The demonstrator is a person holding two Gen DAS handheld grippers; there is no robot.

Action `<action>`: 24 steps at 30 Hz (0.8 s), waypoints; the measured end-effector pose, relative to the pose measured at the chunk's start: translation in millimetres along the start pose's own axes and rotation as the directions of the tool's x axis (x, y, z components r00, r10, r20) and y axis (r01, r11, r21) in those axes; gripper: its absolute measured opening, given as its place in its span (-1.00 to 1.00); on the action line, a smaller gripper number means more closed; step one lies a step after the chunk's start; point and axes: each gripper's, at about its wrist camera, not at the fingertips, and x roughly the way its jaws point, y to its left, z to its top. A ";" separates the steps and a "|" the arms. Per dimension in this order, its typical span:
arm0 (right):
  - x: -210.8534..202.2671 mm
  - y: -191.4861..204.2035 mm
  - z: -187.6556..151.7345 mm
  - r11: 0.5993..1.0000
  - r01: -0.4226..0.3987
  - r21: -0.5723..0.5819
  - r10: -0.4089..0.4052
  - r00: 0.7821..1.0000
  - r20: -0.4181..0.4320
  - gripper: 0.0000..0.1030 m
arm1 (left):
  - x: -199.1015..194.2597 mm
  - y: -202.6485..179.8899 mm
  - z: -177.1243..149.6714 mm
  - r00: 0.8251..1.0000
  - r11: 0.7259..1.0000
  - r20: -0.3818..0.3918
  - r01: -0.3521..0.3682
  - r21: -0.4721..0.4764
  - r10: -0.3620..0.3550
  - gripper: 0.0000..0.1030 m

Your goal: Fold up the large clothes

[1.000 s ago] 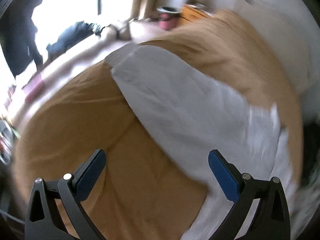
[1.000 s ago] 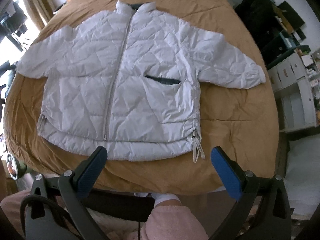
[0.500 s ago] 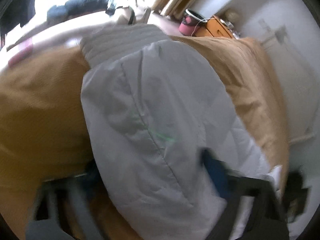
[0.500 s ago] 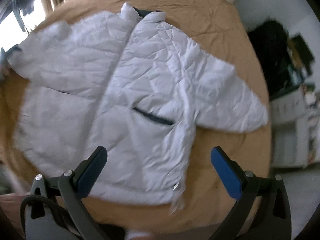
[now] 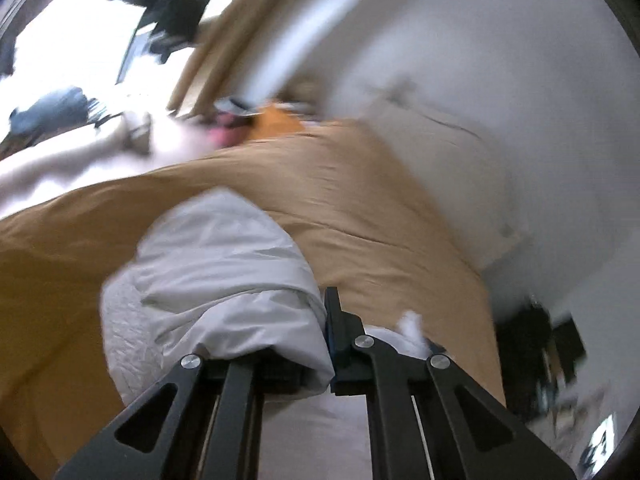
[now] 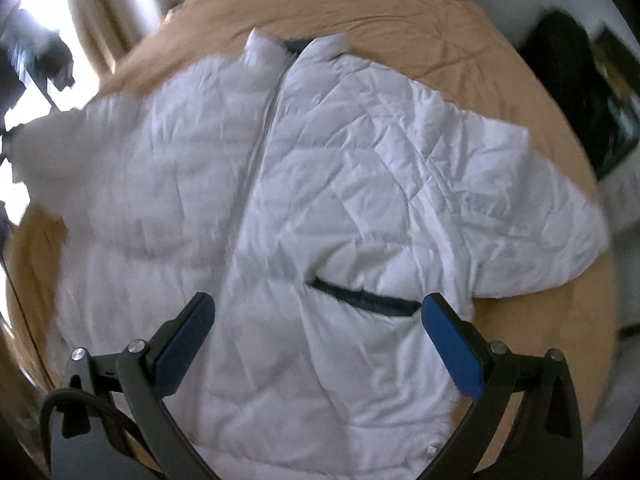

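The right wrist view looks steeply down on the whole white quilted jacket (image 6: 340, 208), spread front-up on a tan bedspread (image 6: 400, 4). Only this view gives the garment's layout: the collar (image 6: 296, 46) points to the far end of the bed, the hem lies at the near edge, and the long axis runs near to far along the centre zip (image 6: 260, 152). The right sleeve (image 6: 532, 216) stretches out flat to the right; a dark pocket slit (image 6: 364, 296) crosses the lower right panel. The right gripper (image 6: 316, 340) hangs above the lower front with its blue pads wide apart, nothing between them.

The left wrist view, heavily blurred, shows what the other cannot: the left gripper (image 5: 326, 340) has just been closing and is now clamped on the left sleeve (image 5: 224, 276), whose bunched white fabric bulges out over the left finger and is raised off the bedspread (image 5: 360, 208).

Around the bed, the left view takes in a white wall (image 5: 460, 60), beige curtains (image 5: 224, 44) and a bright window (image 5: 72, 48) at far left, with dark clutter (image 5: 536, 352) at right. In the right view a black heap (image 6: 560, 52) sits beyond the bed's right edge. Nothing lies on the jacket itself.
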 end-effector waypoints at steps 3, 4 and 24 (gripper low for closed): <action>-5.2 -27.4 14.8 0.993 -0.063 0.101 0.050 0.990 0.128 0.99 | 23.3 -86.7 -38.0 0.991 0.984 -0.071 0.122 0.129 -0.113 -0.86; -5.0 -34.9 20.0 0.990 -0.072 0.121 0.052 0.986 0.160 0.99 | 31.3 -106.8 -51.3 0.984 0.977 -0.104 0.156 0.144 -0.142 -0.86; 151.6 -155.0 60.3 0.928 -0.116 0.353 0.095 0.993 0.077 0.92 | 224.9 -160.9 -301.1 0.787 0.941 -0.616 0.189 0.279 0.025 -0.81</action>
